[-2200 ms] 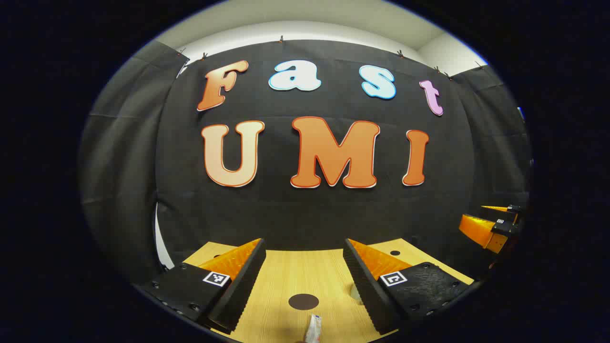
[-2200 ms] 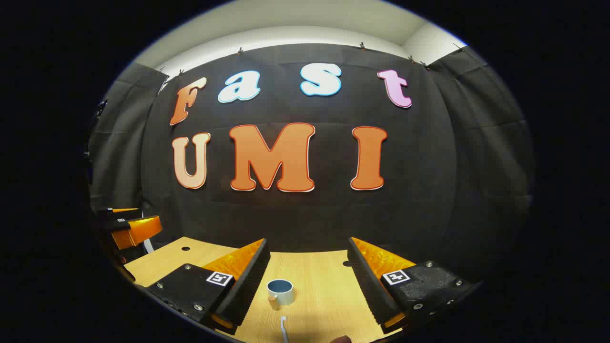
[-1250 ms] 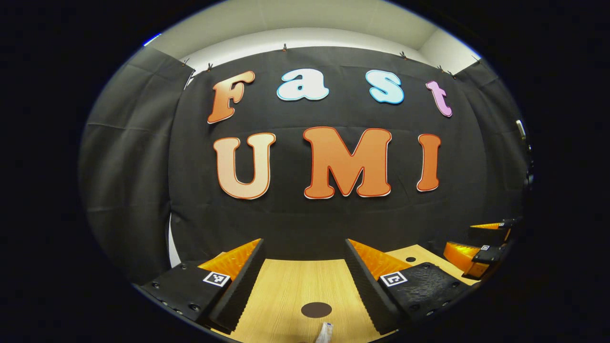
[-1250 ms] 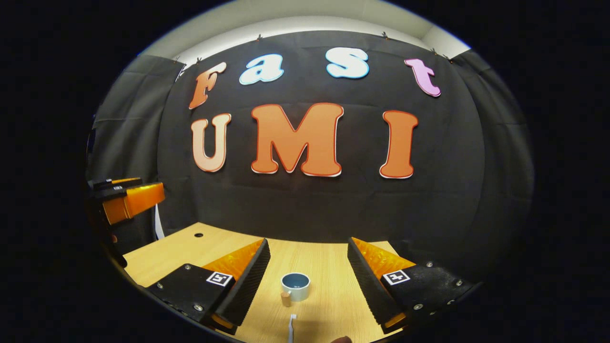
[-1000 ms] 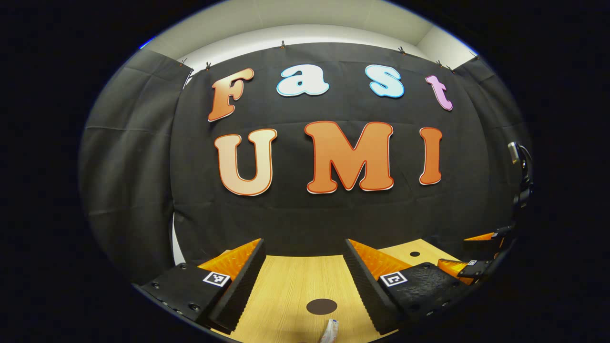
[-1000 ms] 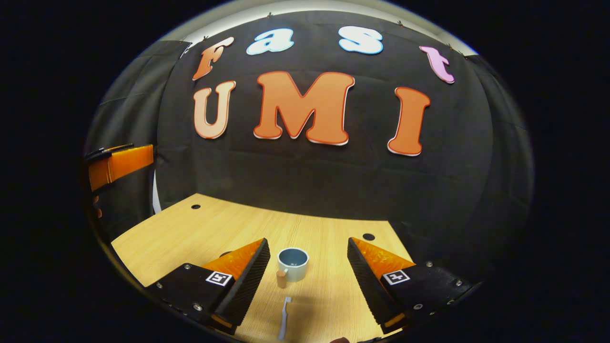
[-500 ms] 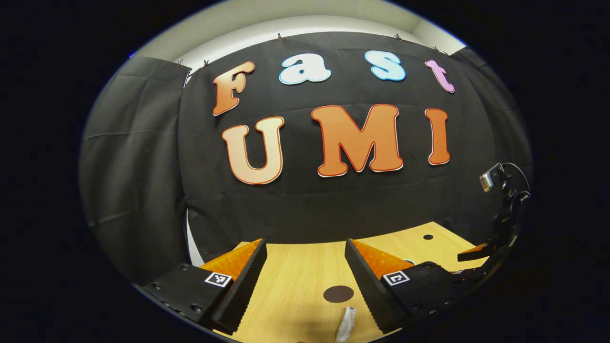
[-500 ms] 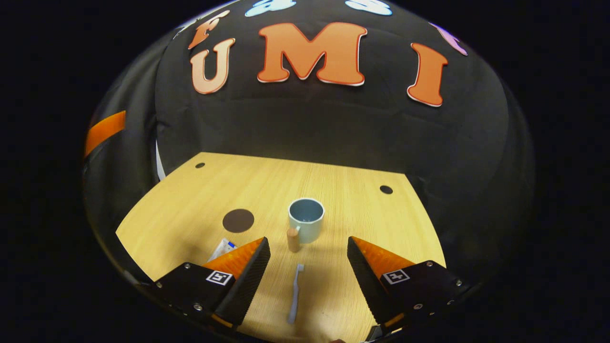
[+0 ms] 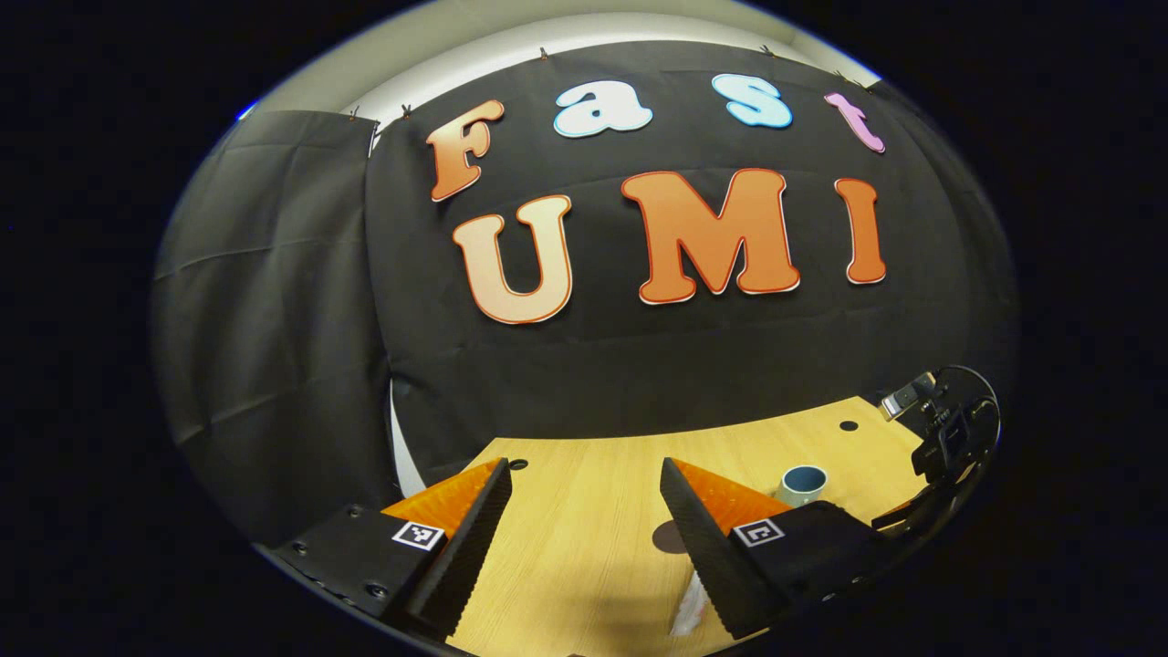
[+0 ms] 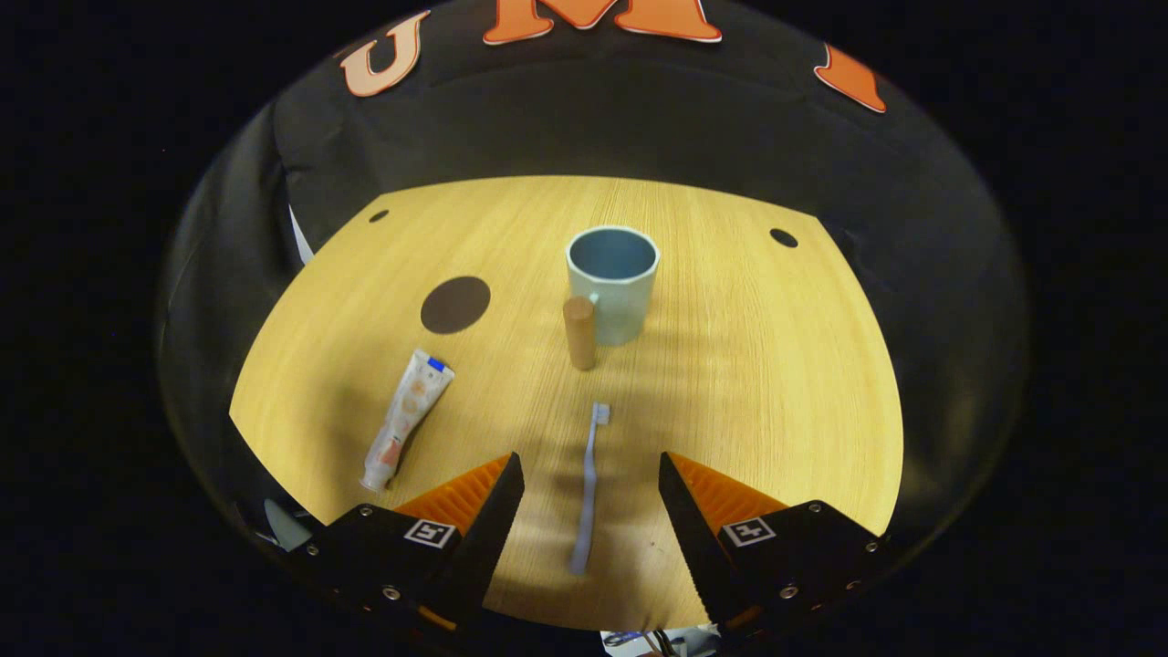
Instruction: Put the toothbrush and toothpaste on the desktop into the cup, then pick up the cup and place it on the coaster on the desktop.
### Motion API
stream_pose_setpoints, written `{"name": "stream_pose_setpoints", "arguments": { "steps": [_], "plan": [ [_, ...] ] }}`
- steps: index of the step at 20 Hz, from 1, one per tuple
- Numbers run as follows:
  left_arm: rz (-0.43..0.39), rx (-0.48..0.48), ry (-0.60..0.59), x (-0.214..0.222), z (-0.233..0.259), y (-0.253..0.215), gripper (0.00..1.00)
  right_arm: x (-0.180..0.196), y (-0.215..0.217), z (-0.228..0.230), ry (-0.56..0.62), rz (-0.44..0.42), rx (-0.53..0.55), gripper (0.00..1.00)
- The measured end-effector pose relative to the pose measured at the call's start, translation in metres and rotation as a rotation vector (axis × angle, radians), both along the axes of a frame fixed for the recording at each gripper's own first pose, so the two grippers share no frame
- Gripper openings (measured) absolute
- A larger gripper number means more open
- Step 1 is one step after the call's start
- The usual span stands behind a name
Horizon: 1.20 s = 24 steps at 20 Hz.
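Note:
In the right gripper view, a pale blue cup (image 10: 611, 274) with a wooden handle (image 10: 578, 333) stands upright mid-table. A light blue toothbrush (image 10: 589, 484) lies in front of it, head toward the cup. My right gripper (image 10: 589, 458) hovers open above the toothbrush, one finger on each side of its shaft. A white toothpaste tube (image 10: 406, 415) lies to the left, and the dark round coaster (image 10: 454, 305) lies beyond it. My left gripper (image 9: 584, 465) is open and holds nothing. Its right finger partly hides the coaster (image 9: 669, 537) and the toothpaste (image 9: 689, 611). The cup (image 9: 803, 482) stands farther right.
The wooden table (image 10: 785, 365) has small dark holes at its far corners (image 10: 783, 237). Black cloth walls close off the back and sides. The right gripper's housing with a cable (image 9: 944, 433) sits at the right edge of the left gripper view.
My right gripper has tipped down toward the table and now hangs over the toothbrush. The left gripper view has swung left, bringing the cup into sight. Both grippers stay open.

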<state>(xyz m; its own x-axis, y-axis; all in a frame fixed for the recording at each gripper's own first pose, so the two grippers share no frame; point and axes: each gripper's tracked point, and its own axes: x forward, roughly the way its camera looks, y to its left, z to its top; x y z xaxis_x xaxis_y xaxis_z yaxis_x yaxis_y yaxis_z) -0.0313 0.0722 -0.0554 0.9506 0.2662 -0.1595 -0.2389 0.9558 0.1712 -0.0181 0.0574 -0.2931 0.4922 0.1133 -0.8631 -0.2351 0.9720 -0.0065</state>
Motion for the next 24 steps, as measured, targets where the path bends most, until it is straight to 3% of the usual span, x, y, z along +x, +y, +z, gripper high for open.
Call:
{"name": "stream_pose_setpoints", "arguments": {
  "steps": [4,6,11,12,14,19,22,24],
  "plan": [
    [0.046,-0.01,0.043,-0.017,-0.014,0.013,0.99,-0.014,-0.003,-0.024,0.15,0.022,-0.014,0.9],
    [0.067,-0.007,0.063,-0.02,-0.02,0.018,0.99,-0.02,-0.003,-0.037,0.22,0.014,-0.011,0.84],
    [0.112,-0.01,0.11,-0.031,-0.03,0.026,0.99,-0.024,-0.002,-0.061,0.318,0.026,-0.037,0.81],
    [0.121,-0.015,0.12,-0.033,-0.034,0.029,0.99,-0.023,0.0,-0.065,0.335,0.022,-0.035,0.76],
    [0.138,-0.022,0.139,-0.038,-0.037,0.03,0.99,-0.023,-0.001,-0.072,0.366,0.016,-0.04,0.81],
    [0.149,-0.059,0.201,-0.045,-0.053,0.024,0.99,-0.023,-0.004,-0.083,0.418,-0.016,-0.062,0.59],
    [0.121,-0.126,0.256,-0.045,-0.069,0.009,0.99,-0.031,-0.007,-0.086,0.478,-0.056,-0.078,0.33],
    [0.114,-0.151,0.279,-0.043,-0.076,0.002,0.99,-0.027,-0.007,-0.088,0.469,-0.051,-0.077,0.25]
  ]
}}
